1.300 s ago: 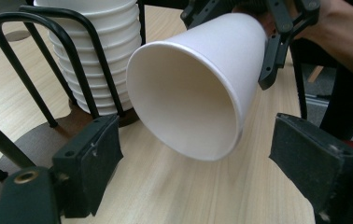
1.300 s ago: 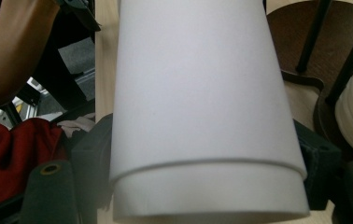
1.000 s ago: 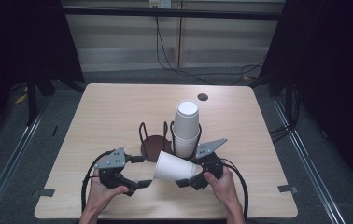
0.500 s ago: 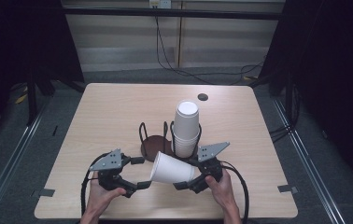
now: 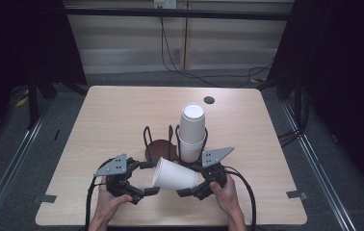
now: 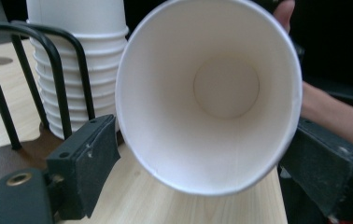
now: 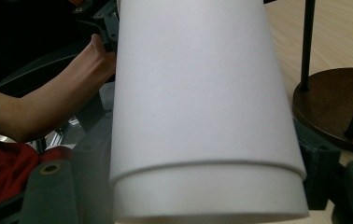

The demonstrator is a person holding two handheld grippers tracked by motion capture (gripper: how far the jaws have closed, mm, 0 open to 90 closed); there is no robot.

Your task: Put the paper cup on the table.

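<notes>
cup: one white paper cup (image 5: 175,175) lies on its side in the air just above the near table edge, between the two grippers, open mouth toward the left one.
right gripper: right gripper (image 5: 195,185) has its jaws closed on the base end of the cup; in its own view the cup wall (image 7: 202,107) runs up between the jaws and the pads sit against it on both sides.
left gripper: left gripper (image 5: 144,178) faces the cup's mouth; its jaws have just been opening, and in its own view the rim (image 6: 207,93) sits between the pads with a gap at each side, so it is loosened and holds nothing.
stack: a stack of cups (image 5: 191,132) stands upside down in the near-right part of the wire holder (image 5: 158,144), just behind the held cup.
holder: dark round base, black wire loops; the left part beside the stack looks bare.
table: light wood table (image 5: 122,110), a small dark disc (image 5: 209,100) near the far edge.
done so far: the single cup is free of the stack and rests with the right gripper alone.
left to do: by my reading, set the cup down, likely on the bare side of the holder or on the table; the stack is not yet worked through.
</notes>
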